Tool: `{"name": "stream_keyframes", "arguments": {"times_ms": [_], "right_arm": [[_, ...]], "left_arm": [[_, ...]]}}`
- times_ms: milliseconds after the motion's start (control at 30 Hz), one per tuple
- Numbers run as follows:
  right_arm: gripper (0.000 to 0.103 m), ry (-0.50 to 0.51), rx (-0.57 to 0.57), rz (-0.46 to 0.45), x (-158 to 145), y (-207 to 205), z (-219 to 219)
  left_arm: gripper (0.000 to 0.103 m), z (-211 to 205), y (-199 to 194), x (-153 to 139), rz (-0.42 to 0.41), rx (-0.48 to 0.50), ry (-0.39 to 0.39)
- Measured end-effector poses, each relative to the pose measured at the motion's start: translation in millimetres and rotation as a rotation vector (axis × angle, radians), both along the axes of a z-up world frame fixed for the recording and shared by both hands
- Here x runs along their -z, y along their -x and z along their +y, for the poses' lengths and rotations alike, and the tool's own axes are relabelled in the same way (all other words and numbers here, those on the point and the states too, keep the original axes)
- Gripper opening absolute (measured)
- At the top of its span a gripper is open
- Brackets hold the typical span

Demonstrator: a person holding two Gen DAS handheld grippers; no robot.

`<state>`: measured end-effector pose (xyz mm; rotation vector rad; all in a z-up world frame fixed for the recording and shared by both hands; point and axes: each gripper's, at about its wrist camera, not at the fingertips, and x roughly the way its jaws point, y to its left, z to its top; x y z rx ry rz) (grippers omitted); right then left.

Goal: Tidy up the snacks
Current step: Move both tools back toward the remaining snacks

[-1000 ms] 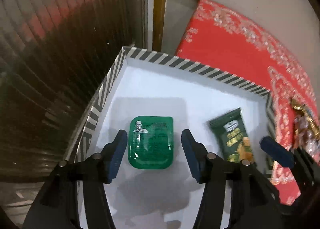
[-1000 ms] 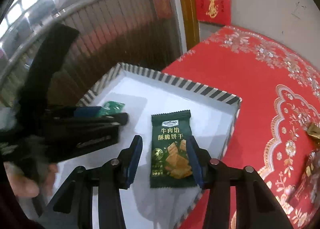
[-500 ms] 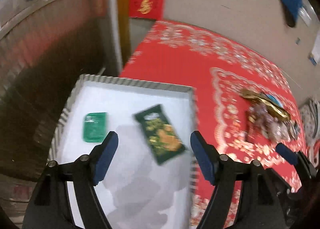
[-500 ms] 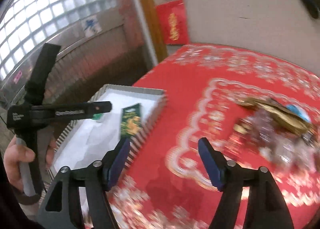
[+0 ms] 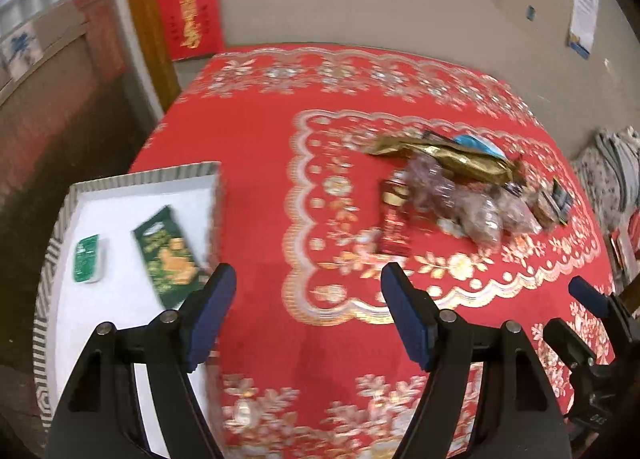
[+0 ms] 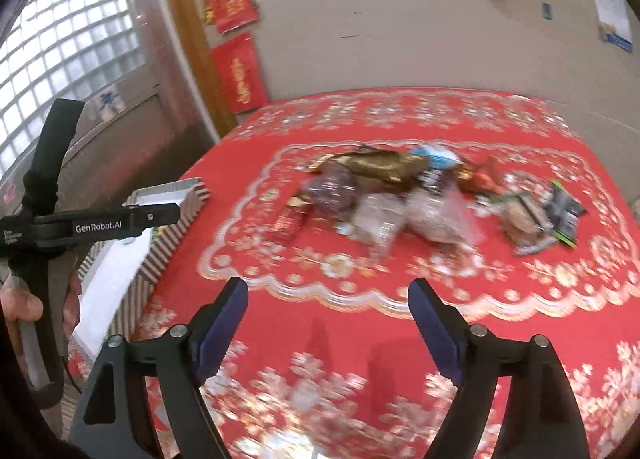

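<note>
A striped-rim white box [image 5: 144,175] sits at the table's left edge, holding a green sauce tub [image 5: 87,258] and a dark green biscuit packet [image 5: 168,255]. A heap of loose snacks [image 5: 460,195] lies mid-table: a gold bag [image 5: 444,157], clear wrapped sweets, a red packet [image 5: 394,225]. My left gripper [image 5: 308,299] hangs open and empty over the red cloth between box and heap. My right gripper [image 6: 326,311] is empty too, its jaws still opening, short of the snack heap [image 6: 400,203]. The left gripper's body [image 6: 100,223] shows beside the box [image 6: 176,215].
A red patterned tablecloth [image 5: 256,147] covers the table. A dark wrapper [image 6: 564,215] lies at the heap's right end. A hand [image 6: 24,303] holds the left gripper's handle at far left. Red paper hangings [image 6: 240,75] and a wooden frame stand behind the table.
Both grippers drew back from the box and swung right toward the snack heap, their jaws widening. The tub and biscuit packet stayed behind in the box.
</note>
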<state>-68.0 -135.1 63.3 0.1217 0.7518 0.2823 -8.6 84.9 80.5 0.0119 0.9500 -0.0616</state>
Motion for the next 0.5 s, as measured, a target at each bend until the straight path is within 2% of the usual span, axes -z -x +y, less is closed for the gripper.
{"name": "stream_keyframes", "arguments": {"times_ms": [200, 500], "right_arm": [[0.085, -0.049, 0.043, 0.007, 5.0, 6.8, -34.7], [0.086, -0.058, 0.074, 0.019, 10.3, 7.0, -49.7]], "left_arm": [[0.075, -31.0, -5.0, 9.6, 0.007, 0.019, -0.007], [0.075, -46.6, -16.8, 19.7, 0.027, 0.022, -0.009]]}}
